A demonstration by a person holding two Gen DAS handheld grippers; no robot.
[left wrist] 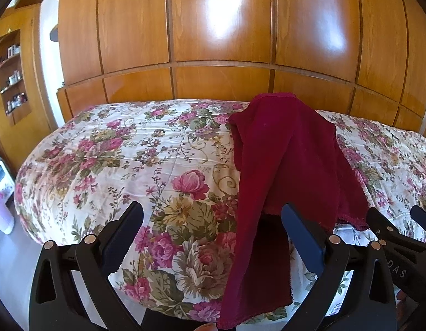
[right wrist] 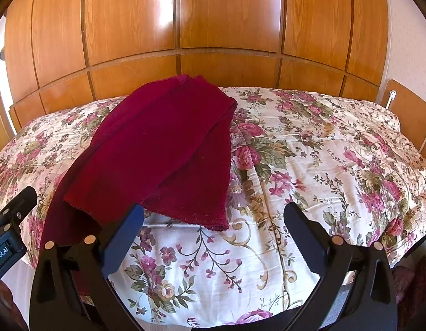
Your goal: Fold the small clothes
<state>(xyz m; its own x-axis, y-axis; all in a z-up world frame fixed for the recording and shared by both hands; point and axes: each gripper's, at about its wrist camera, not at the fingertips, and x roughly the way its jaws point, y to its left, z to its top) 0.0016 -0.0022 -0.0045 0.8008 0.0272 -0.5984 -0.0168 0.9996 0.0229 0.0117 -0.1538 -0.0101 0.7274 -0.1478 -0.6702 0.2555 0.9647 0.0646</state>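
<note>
A dark red knit garment [left wrist: 284, 160] lies loosely bunched on the floral bedspread [left wrist: 135, 160], and one long part of it hangs over the near bed edge. My left gripper [left wrist: 213, 215] is open above the bedspread, its right finger [left wrist: 304, 237] just in front of the cloth. In the right wrist view the same garment [right wrist: 163, 149] lies left of centre. My right gripper [right wrist: 213, 215] is open, holding nothing, and its left finger [right wrist: 124, 234] is near the garment's hem. The right gripper's body [left wrist: 400, 248] shows at the lower right of the left wrist view.
A glossy wooden wardrobe [left wrist: 218, 33] runs along the far side of the bed. A shelf niche with small bottles [left wrist: 12, 74] is at the far left. A wooden headboard panel [right wrist: 406, 115] stands to the right of the bed. The left gripper's body [right wrist: 8, 234] shows at that view's left edge.
</note>
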